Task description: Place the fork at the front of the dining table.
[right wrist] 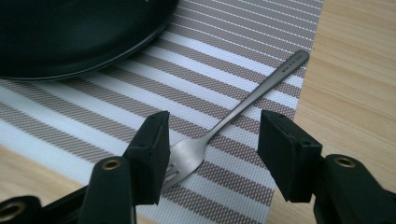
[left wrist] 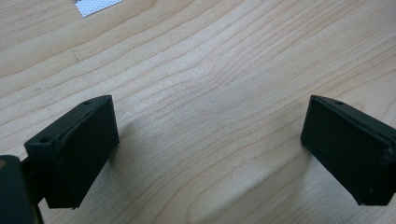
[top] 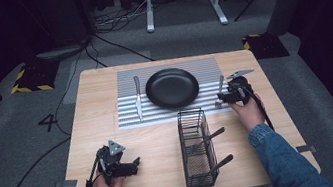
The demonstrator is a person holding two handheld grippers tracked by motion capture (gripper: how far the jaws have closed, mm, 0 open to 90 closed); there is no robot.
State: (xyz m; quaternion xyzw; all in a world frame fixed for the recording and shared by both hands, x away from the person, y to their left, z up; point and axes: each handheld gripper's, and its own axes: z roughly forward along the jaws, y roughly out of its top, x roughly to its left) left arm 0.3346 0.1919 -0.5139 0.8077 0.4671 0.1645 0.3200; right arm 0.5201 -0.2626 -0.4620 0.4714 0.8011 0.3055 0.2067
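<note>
Between the right claw's (right wrist: 212, 149) spread jaws, a fork (right wrist: 233, 116) on the striped placemat (right wrist: 224, 51).

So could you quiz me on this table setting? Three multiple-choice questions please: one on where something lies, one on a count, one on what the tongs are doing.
1. Where does the knife lie?
A. left of the black plate on the striped mat
B. inside the wire basket
C. on the bare wood

2. How many dark handles stick out of the wire basket?
A. none
B. two
C. five

3. How do the right tongs stand at the fork?
A. shut on it
B. open, jaws either side of it
C. lifting it high

Answers:
1 A, the high view shows it on the mat beside the plate.
2 B, two handles poke out to the right.
3 B, the fork lies flat on the mat between parted jaws.
</note>
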